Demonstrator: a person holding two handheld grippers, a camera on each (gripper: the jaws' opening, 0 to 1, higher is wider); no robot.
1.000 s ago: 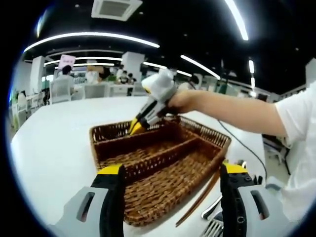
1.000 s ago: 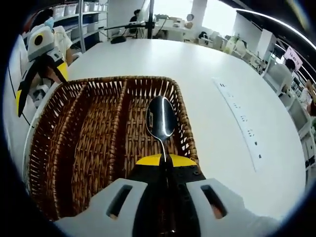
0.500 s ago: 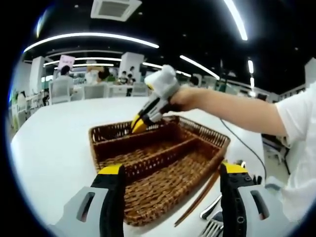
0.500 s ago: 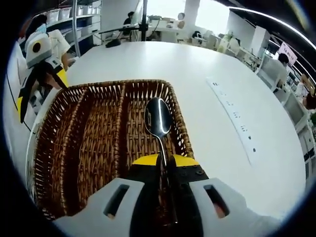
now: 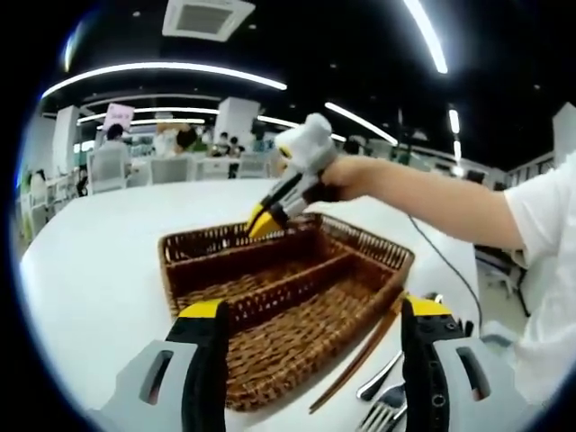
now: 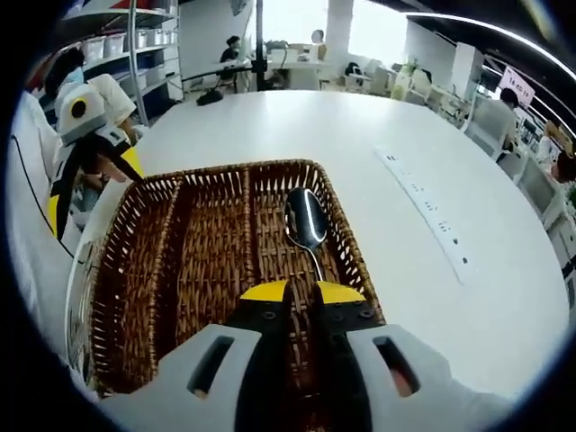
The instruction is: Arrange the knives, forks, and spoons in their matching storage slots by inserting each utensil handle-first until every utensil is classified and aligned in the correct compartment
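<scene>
A three-slot wicker basket point(image 5: 180, 245) point(image 6: 225, 169) sits on the white table. In the right gripper view a steel spoon point(image 6: 307, 220) lies in the right-hand slot, bowl away from me. Its handle runs back between the jaws of my right gripper point(image 6: 302, 292), which stand slightly apart. In the left gripper view a hand holds that right gripper point(image 5: 261, 219) just above the basket's far rim. My left gripper point(image 5: 312, 310) is open at the basket's near end with nothing between its jaws. It appears as the left gripper point(image 6: 94, 193) beyond the basket.
Beside the basket lie a fork point(image 5: 382, 418), another steel utensil point(image 5: 382, 382) and a thin brown stick point(image 5: 355, 364). A marked strip point(image 6: 432, 216) and a cable point(image 5: 441, 261) lie on the table point(image 6: 378, 135). People, chairs and shelves stand far behind.
The right gripper's jaws have parted and it has drawn back and upward; the spoon now looks smaller and sits in the slot. The left gripper has stayed in place.
</scene>
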